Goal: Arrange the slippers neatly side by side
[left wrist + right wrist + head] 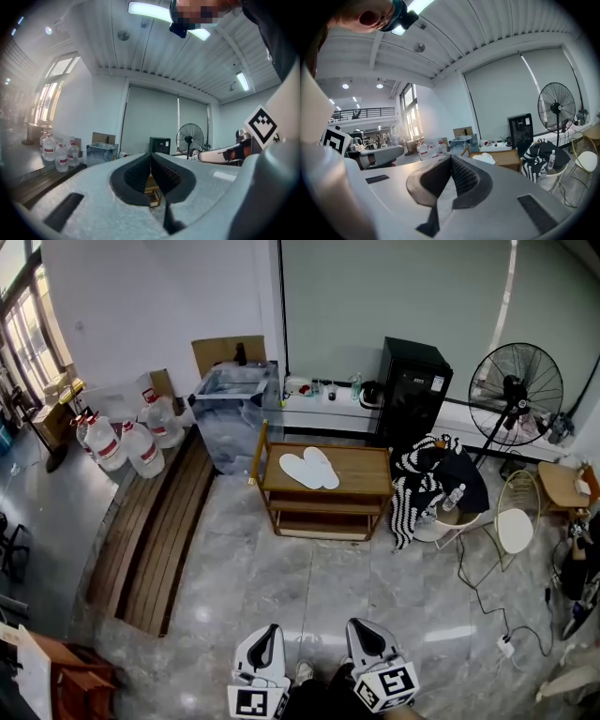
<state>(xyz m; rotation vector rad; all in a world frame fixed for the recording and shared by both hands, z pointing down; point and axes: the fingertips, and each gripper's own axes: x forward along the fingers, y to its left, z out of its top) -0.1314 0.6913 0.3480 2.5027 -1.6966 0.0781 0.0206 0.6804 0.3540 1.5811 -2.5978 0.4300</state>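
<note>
Two white slippers lie side by side, touching, on top of a low wooden table across the room; in the right gripper view the slippers show small on the table. My left gripper and right gripper sit at the bottom edge of the head view, far from the table. Both are shut with nothing between the pads. In the left gripper view the left gripper meets tip to tip, and the table's lower shelf shows behind it. The right gripper is likewise shut.
A clear plastic bin stands left of the table, with water jugs on a wooden platform. A black cabinet, a standing fan, a chair draped with clothing and a cable with a power strip are on the right.
</note>
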